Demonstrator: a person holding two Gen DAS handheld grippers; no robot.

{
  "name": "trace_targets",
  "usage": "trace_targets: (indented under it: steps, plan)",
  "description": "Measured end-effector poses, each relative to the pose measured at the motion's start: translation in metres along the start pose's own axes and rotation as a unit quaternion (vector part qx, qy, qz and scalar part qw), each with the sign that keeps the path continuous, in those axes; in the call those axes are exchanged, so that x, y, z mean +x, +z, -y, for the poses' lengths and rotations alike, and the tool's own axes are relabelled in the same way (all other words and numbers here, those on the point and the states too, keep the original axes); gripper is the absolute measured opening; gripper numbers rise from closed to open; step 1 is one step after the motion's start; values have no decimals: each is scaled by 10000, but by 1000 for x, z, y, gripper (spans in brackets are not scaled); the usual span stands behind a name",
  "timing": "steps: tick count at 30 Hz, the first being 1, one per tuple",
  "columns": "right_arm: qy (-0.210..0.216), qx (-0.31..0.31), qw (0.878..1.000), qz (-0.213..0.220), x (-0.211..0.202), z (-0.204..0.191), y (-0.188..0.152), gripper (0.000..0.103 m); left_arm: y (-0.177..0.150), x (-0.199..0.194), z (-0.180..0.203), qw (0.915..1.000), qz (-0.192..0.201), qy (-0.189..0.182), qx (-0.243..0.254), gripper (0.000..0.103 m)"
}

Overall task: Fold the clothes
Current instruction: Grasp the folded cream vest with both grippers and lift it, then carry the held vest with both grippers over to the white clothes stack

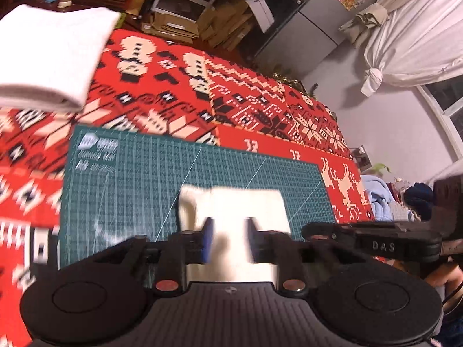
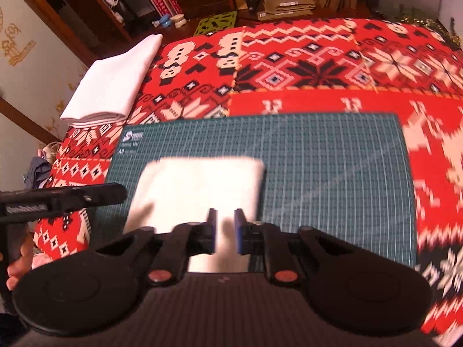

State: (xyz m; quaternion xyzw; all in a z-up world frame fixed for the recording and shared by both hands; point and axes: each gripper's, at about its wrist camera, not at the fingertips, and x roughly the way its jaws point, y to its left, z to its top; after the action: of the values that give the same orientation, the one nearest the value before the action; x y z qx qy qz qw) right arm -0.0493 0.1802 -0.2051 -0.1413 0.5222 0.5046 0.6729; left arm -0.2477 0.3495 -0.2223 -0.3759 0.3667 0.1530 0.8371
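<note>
Folded white cloth (image 2: 199,188) lies flat on green mat (image 2: 332,173) marked "Cutting Mat A3", long axis 9-to-3. Left gripper (image 1: 230,238) & right gripper (image 2: 225,230): fingers apart, gripping nothing.

The cloth (image 2: 199,190) on the mat (image 2: 332,173) is plain white, as is the folded stack (image 2: 113,84) at the corner. The mat is dark green with a pale grid; beneath it lies a blanket (image 2: 303,63) — bright red, patterned in cream and black with snowflakes, zigzags and snowmen. Both grippers are black — blue pads (image 2: 239,231) on the fingers.
</note>
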Motion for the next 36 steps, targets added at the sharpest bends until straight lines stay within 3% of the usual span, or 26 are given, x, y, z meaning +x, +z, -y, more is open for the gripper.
trace_targets:
  steps: [5, 10, 15, 18, 29, 36]
  plan:
    - [102, 358, 9989, 286, -7, 8, -38, 37, -30, -3, -11, 9996, 63, 79, -265, 50]
    - [97, 450, 9975, 539, -4, 10, -60, 46, -46, 2, -14, 9989, 176, -236, -378, 55]
    - [292, 564, 9951, 753, 1, 12, -74, 46, -56, 12, -9, 9996, 252, -59, -99, 56]
    - [367, 669, 9939, 793, 6, 16, -76, 46, -58, 19, -17, 9995, 225, -37, -199, 50]
    - [676, 977, 9897, 800, 29, 32, -78, 43, -65, 31, -40, 9968, 207, -492, -591, 44]
    - [564, 856, 9912, 835, 26, 23, -74, 27, -67, 27, -43, 9952, 298, -592, -718, 29]
